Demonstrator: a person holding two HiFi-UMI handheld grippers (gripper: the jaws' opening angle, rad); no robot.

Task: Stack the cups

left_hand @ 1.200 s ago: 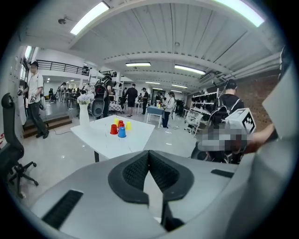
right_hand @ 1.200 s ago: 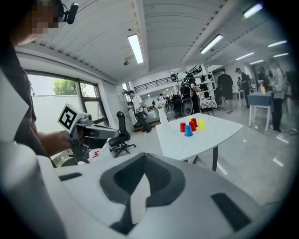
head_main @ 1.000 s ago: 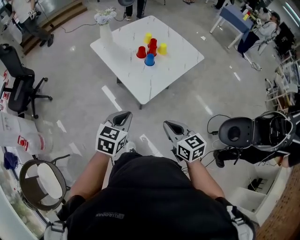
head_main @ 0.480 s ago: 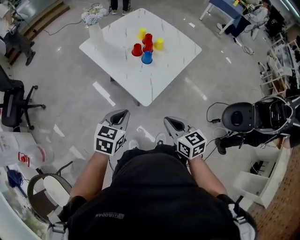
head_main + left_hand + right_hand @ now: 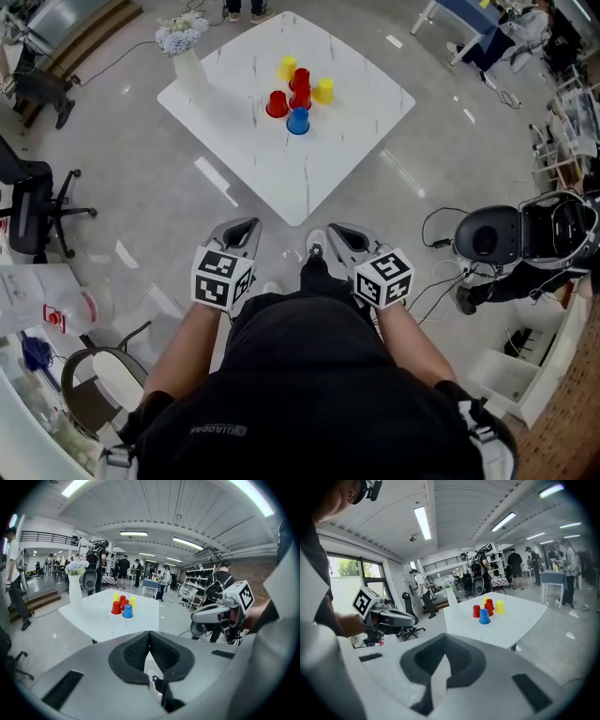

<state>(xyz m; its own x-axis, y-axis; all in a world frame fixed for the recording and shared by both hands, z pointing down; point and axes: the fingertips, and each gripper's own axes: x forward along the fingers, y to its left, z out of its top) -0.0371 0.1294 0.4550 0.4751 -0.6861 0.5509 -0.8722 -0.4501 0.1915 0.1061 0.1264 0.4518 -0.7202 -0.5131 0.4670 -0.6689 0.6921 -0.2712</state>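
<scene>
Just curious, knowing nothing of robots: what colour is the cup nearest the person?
Blue. That cup shows best in the head view.

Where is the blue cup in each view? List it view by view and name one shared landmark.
Head view: the blue cup is near the top, at centre, the closest of the cup cluster.
Left gripper view: blue cup left of centre, about mid height.
Right gripper view: blue cup right of centre, about mid height.
Shared landmark: the white table it stands on.
</scene>
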